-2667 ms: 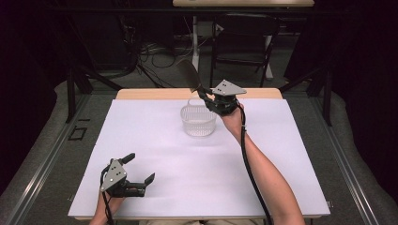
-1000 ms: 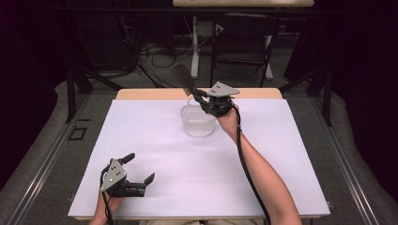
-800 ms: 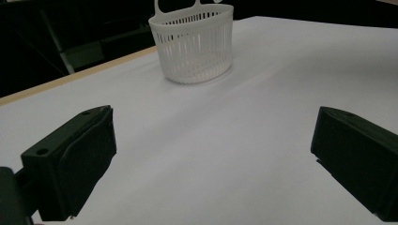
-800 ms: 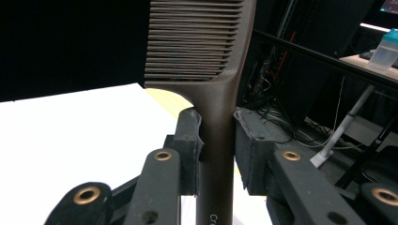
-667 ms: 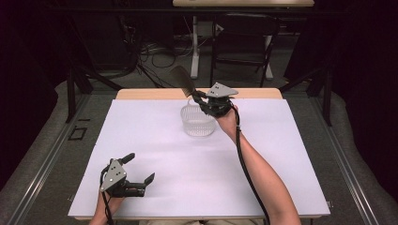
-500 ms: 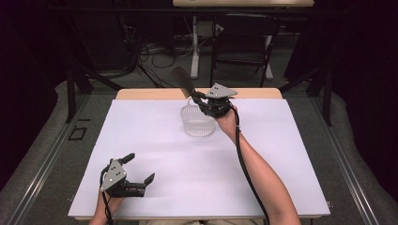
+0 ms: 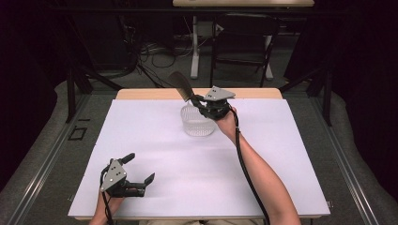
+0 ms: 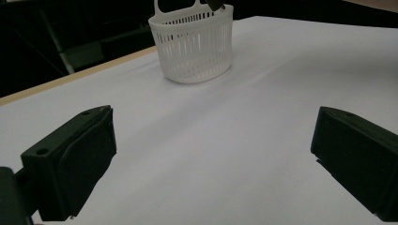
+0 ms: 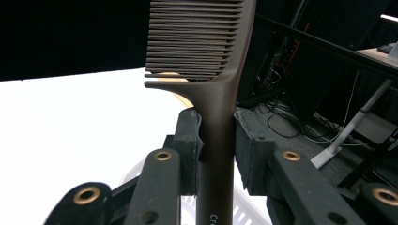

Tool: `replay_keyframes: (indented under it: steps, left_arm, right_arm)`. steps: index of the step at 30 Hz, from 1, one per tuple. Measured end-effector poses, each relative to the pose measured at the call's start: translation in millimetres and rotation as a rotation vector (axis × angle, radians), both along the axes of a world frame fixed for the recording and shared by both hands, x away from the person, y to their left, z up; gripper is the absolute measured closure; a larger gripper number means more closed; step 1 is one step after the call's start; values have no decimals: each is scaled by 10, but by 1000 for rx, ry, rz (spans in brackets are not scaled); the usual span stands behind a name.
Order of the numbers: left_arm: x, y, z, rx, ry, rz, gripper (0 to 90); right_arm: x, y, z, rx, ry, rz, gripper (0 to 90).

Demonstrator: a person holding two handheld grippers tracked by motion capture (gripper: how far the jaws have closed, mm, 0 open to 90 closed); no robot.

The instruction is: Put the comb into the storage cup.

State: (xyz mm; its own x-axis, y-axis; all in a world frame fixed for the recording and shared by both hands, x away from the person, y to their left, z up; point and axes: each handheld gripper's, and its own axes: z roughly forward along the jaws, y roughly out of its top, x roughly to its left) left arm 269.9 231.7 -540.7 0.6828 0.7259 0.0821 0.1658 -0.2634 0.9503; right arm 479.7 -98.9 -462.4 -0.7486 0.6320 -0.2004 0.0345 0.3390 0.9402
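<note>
A dark brown comb (image 9: 213, 70) stands between the jaws of my right gripper (image 9: 218, 140), which is shut on its handle with the teeth end pointing up and away. In the high view the right gripper (image 7: 199, 102) hovers just over the far rim of a small white slotted basket (image 7: 197, 122), and the comb (image 7: 180, 85) slants up to the left above it. My left gripper (image 7: 140, 169) rests near the table's front left, open and holding nothing. Its own view has the basket (image 8: 193, 44) far ahead.
The table (image 7: 281, 154) is covered by a white sheet, with a wooden strip (image 7: 145, 93) along its far edge. Dark stands, cables and a chair (image 7: 244, 51) stand behind the table.
The right gripper has shifted slightly left over the basket, and the comb has tipped from low beside the rim to slanting higher up to the left. The left gripper has not moved.
</note>
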Motion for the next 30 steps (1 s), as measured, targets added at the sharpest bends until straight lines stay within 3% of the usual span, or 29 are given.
replay_keyframes:
  steps: [30]
  left_arm:
    - [-2, 6, 1, 1, -2, 0, 8]
  right_arm:
    - [11, 2, -111, -50, 28, 27, 724]
